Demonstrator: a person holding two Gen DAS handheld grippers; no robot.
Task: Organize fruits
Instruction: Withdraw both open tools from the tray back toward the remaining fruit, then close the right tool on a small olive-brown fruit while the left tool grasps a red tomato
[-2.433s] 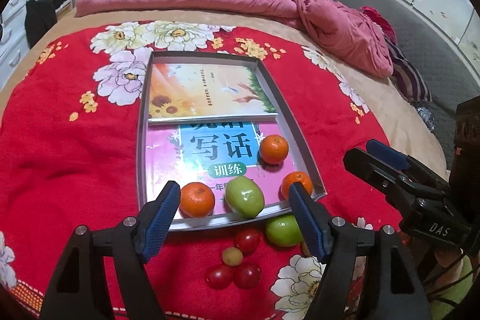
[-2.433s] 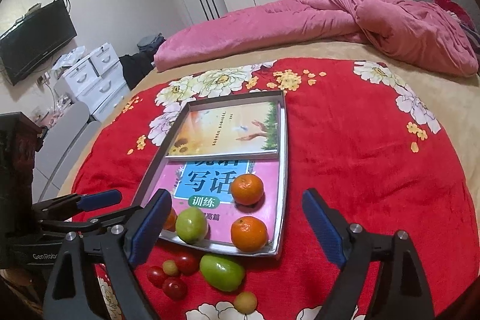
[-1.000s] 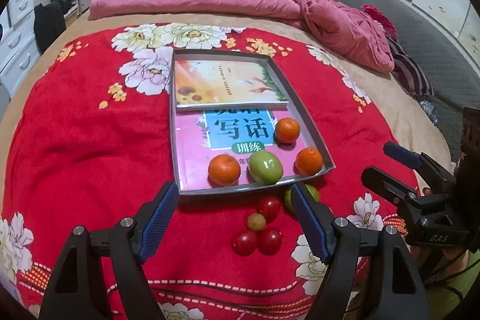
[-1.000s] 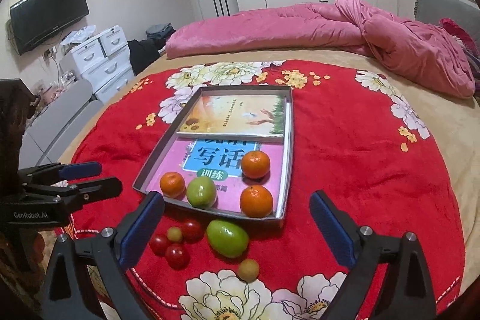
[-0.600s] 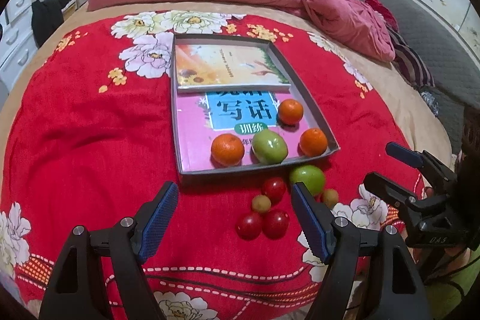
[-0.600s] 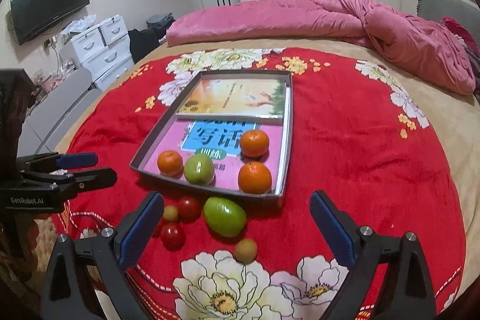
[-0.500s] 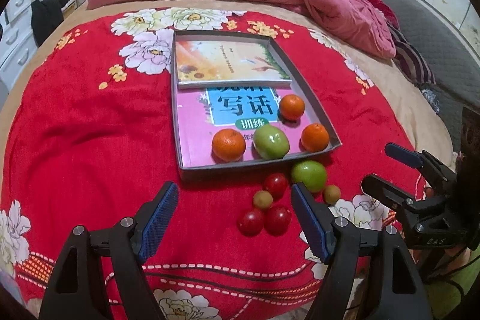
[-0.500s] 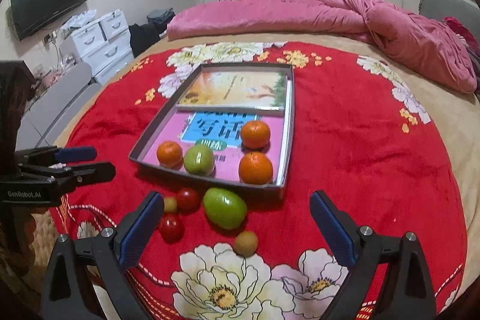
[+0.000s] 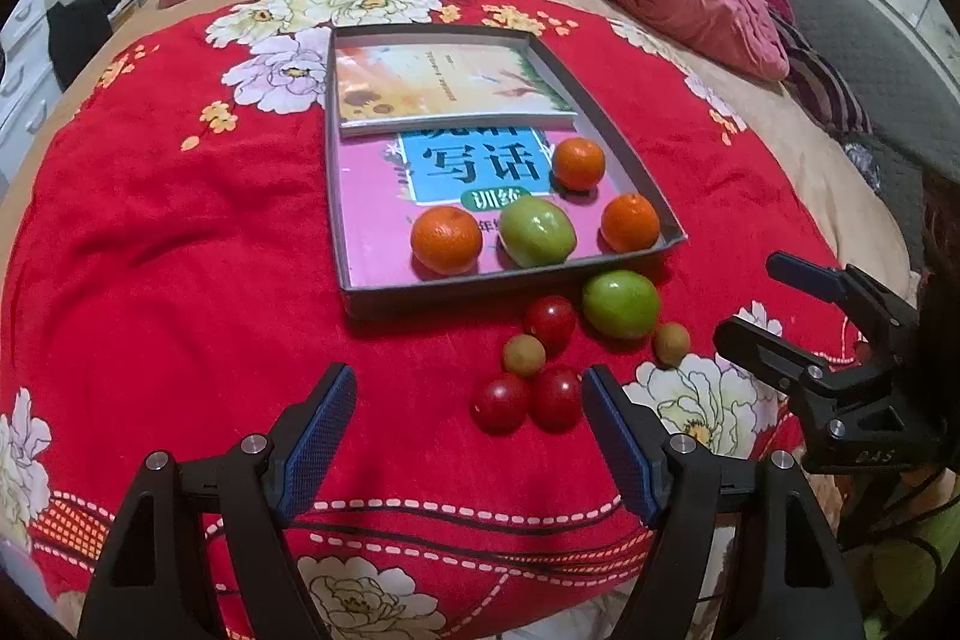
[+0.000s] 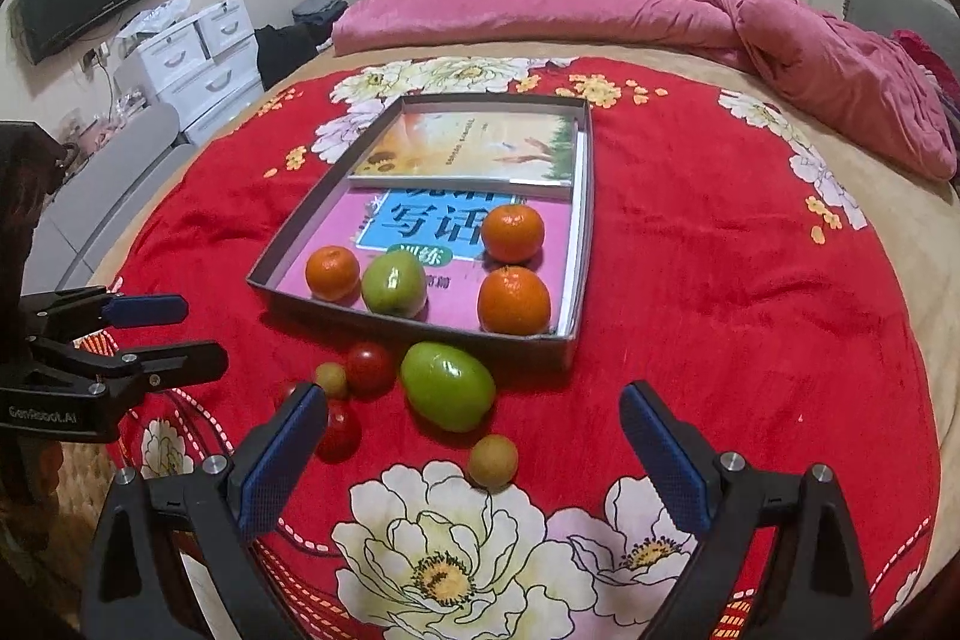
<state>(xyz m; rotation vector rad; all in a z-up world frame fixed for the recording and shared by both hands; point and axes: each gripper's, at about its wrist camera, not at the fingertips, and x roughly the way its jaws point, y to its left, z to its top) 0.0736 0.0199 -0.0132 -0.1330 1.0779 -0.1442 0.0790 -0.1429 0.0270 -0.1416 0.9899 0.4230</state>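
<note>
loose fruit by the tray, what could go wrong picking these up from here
1. The three red tomatoes and a small brown fruit sit bunched together, so a wide-open left claw may knock neighbours and send them rolling over the red blanket.
2. The green fruit lies close against the tray wall, leaving little room for a finger behind it.
3. Fruit in the tray rests on a glossy book and may roll if bumped.
</note>
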